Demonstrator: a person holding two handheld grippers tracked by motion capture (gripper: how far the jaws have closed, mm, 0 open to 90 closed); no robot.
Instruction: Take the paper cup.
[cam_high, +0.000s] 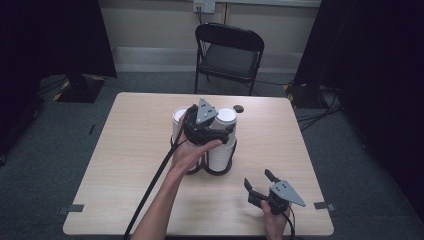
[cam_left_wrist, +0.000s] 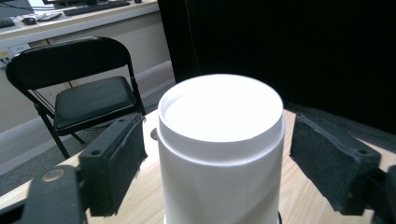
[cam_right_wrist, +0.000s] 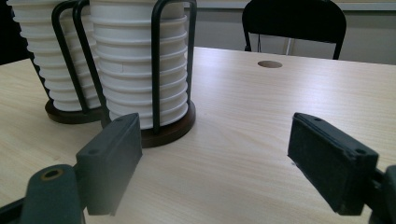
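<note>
Cup stack (cam_left_wrist: 219, 154) | left gripper (cam_left_wrist: 217, 168) released astride, untouched | right gripper (cam_right_wrist: 229, 163) released over table (cam_right_wrist: 261, 116)

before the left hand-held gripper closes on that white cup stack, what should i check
1. White paper cup stack centred between the left hand-held gripper pads: ok.
2. Pads touching the cup: not ok, a gap shows on both sides.
3. Stack seated in the black wire holder with round dark base: ok.
4. Right hand-held gripper clear of the holder: ok, open, near the table's front edge.
5. Light wooden table beside the holder free of obstacles: ok.
6. Top cup loose enough to lift: cannot tell.
</note>
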